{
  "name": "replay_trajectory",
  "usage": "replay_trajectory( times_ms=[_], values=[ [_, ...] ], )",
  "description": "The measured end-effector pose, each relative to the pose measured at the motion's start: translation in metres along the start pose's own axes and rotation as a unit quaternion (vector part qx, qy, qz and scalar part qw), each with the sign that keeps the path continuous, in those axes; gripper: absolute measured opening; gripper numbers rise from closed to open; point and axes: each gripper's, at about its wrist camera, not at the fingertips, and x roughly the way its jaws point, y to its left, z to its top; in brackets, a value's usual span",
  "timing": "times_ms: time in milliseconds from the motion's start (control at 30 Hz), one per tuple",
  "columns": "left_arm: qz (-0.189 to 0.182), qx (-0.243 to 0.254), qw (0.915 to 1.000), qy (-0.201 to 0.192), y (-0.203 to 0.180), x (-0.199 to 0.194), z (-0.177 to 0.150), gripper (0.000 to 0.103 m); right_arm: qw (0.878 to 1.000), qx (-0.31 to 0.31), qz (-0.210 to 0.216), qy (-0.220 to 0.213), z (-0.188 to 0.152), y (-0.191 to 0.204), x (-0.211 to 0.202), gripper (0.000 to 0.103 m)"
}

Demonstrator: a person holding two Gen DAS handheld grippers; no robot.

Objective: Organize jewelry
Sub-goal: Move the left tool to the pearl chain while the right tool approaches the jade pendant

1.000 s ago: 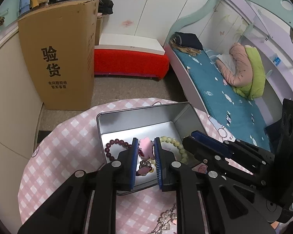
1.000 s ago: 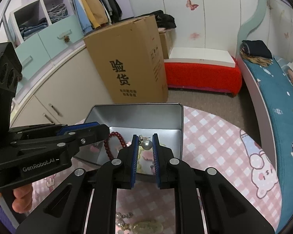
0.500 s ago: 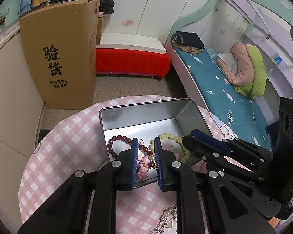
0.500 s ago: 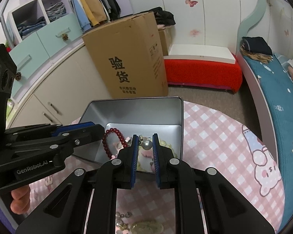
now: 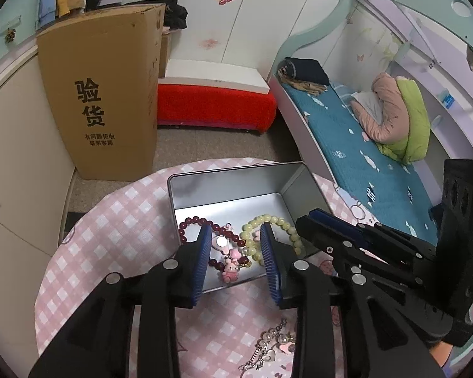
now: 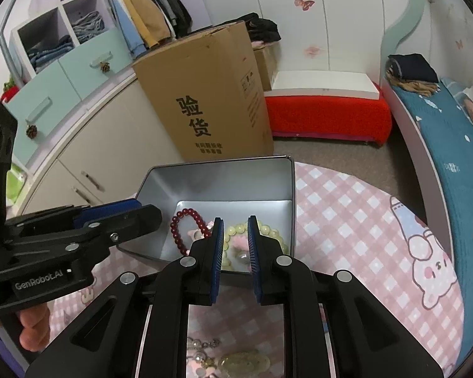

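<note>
A silver tin box [image 5: 230, 189] [image 6: 217, 182] stands on the round pink checked table. It holds a dark red bead bracelet [image 5: 194, 222] [image 6: 189, 217], a pale green bead bracelet [image 5: 279, 223] [image 6: 268, 233], a pink charm piece [image 5: 228, 266] and a pearl earring [image 6: 243, 254]. My left gripper [image 5: 236, 236] is open and empty above the pink charm piece. My right gripper [image 6: 235, 226] is open and empty above the pearl earring.
A silver chain with heart charms [image 5: 269, 351] lies on the table near me; pearls and a pale pendant [image 6: 236, 360] show in the right wrist view. A cardboard box [image 5: 104, 94], red bench [image 5: 214, 107] and bed [image 5: 362, 157] stand beyond the table.
Both grippers have opened. The pink charm piece dropped from the left gripper and the pearl earring from the right gripper; both now lie in the tin.
</note>
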Motion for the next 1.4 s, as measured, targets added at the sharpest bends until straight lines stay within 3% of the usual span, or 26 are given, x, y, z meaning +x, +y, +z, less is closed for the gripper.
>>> replay_trajectory(
  times_ms=[100, 167, 467, 800, 1033, 1400],
  values=[
    [-0.002, 0.002, 1.0000, -0.007, -0.002, -0.009, -0.002, 0.030, 1.000, -0.001, -0.003, -0.010, 0.000, 0.001, -0.011, 0.024],
    [-0.005, 0.005, 0.9999, -0.013, -0.004, -0.017, -0.005, 0.030, 1.000, -0.002, -0.006, -0.023, -0.001, 0.003, -0.024, 0.037],
    [0.007, 0.054, 0.9977, -0.041, -0.019, -0.051, -0.045, 0.030, 0.999, -0.010, -0.025, -0.047, -0.030, -0.002, -0.074, 0.043],
    [0.012, 0.059, 0.9978, 0.029, -0.021, -0.007, -0.111, 0.030, 0.999, 0.019, -0.033, -0.002, -0.102, -0.026, -0.073, 0.043],
    [0.038, 0.086, 0.9945, 0.047, -0.037, 0.016, -0.119, 0.030, 0.999, 0.037, -0.026, 0.009, -0.126, -0.035, -0.071, 0.047],
    [0.077, 0.152, 0.9849, 0.030, -0.059, 0.029, -0.116, 0.030, 0.999, 0.040, -0.019, 0.015, -0.124, -0.040, -0.063, 0.049]
  ],
)
